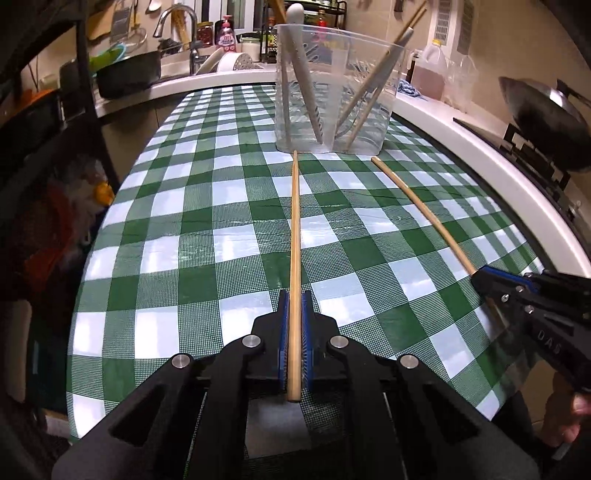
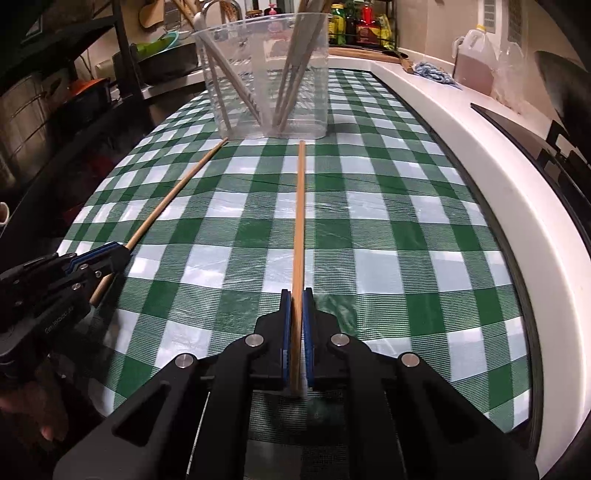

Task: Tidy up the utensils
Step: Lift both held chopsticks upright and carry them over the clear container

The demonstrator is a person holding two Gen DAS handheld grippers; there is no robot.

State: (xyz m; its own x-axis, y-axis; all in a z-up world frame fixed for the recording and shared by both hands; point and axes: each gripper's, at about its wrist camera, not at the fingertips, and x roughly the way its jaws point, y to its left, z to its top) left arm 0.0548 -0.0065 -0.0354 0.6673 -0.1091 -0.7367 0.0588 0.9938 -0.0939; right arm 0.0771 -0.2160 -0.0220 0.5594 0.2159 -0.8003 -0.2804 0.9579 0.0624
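Observation:
My left gripper (image 1: pixel 294 299) is shut on a long wooden chopstick (image 1: pixel 294 236) that points at the clear plastic container (image 1: pixel 332 92) at the far end of the green checked tablecloth (image 1: pixel 207 229). My right gripper (image 2: pixel 296 297) is shut on a second wooden chopstick (image 2: pixel 300 210), also pointing at the container (image 2: pixel 266 74). Each gripper shows in the other's view: the right gripper (image 1: pixel 480 275) at the right, the left gripper (image 2: pixel 123 251) at the left. The container holds several chopsticks and a grey utensil (image 1: pixel 306 81).
A white counter edge (image 2: pixel 461 147) runs along the right. Beyond it stand a jug of reddish liquid (image 2: pixel 474 61), a blue cloth (image 2: pixel 436 74) and a dark wok (image 1: pixel 543 110). A sink with faucet (image 1: pixel 184 29) and pans lies at the far left.

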